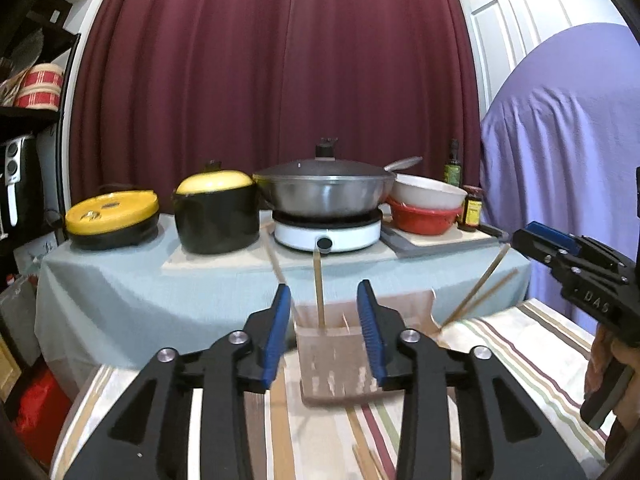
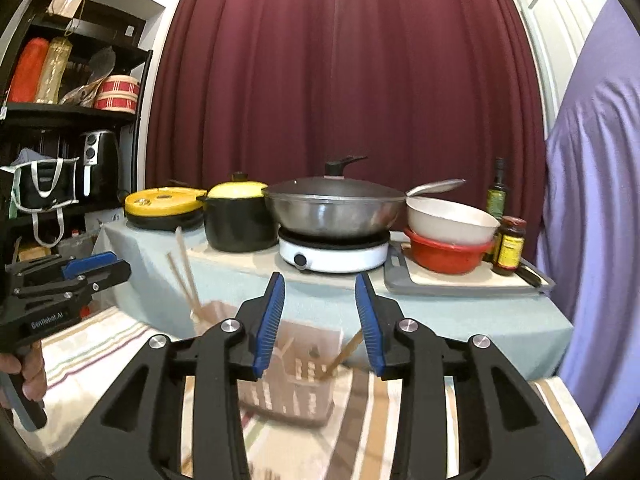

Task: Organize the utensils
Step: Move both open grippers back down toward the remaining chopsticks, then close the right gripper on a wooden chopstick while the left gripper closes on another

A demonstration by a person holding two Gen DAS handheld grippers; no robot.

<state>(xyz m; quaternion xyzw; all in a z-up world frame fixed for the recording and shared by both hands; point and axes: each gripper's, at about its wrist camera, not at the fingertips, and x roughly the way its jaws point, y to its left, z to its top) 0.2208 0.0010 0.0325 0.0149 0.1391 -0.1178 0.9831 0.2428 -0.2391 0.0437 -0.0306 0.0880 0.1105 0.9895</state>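
A brown slotted utensil holder (image 1: 336, 364) stands on the striped cloth (image 1: 520, 344) just beyond my left gripper (image 1: 325, 304), which is open and empty. Wooden chopsticks (image 1: 319, 292) stand in it, and more chopsticks (image 1: 476, 292) lean out to the right. In the right wrist view the holder (image 2: 292, 384) sits below my open, empty right gripper (image 2: 320, 294), with chopsticks (image 2: 186, 276) leaning left and one chopstick (image 2: 346, 354) inside. The right gripper shows at the right edge of the left wrist view (image 1: 560, 252). The left gripper's tips show at the left of the right wrist view (image 2: 102, 266).
Behind is a table with a blue-grey cloth (image 1: 120, 280) bearing yellow-lidded black pots (image 1: 216, 212), a lidded wok (image 1: 326, 192) on a white hob (image 1: 326, 232), stacked bowls (image 1: 426, 208) on a cutting board, and bottles (image 1: 472, 206). Loose chopsticks (image 1: 368, 460) lie on the striped cloth. A purple-draped object (image 1: 560, 140) stands right, shelves (image 2: 60, 120) left.
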